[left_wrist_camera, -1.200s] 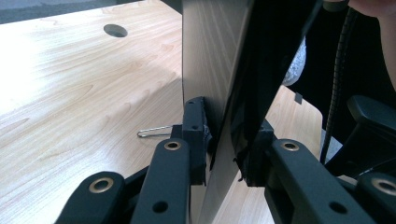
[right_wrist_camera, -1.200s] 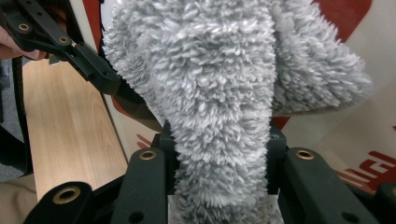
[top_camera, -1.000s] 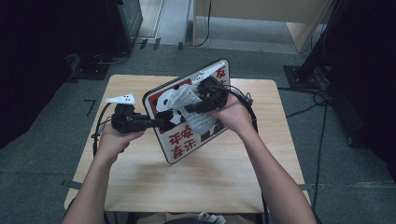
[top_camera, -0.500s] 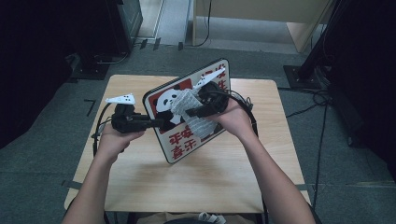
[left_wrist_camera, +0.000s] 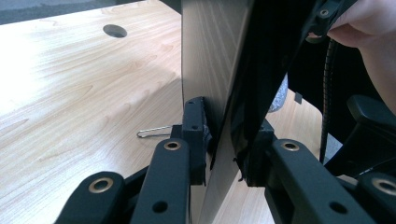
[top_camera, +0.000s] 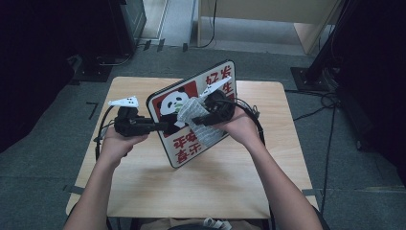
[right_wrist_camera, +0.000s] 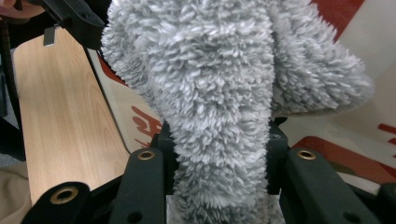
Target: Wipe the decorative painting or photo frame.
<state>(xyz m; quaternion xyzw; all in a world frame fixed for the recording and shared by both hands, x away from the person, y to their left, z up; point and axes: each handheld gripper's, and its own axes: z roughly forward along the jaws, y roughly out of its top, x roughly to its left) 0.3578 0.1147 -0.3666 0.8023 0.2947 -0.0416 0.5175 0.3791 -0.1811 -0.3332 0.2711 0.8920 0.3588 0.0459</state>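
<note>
A white board with a panda picture and red characters is held tilted above the wooden table. My left gripper is shut on the board's left edge; in the left gripper view the board stands edge-on between the pads. My right gripper is shut on a fluffy grey cloth that lies against the board's printed face. In the right gripper view the cloth bulges up from between the jaws, with the board's red print behind it.
The wooden table has a round cable hole and a thin wire clip lying on it. Black cables trail at the table's right back. Dark stands and cables surround the table on the grey floor.
The grey cloth and right gripper shifted slightly across the board's face. The left gripper and the board stayed put.
</note>
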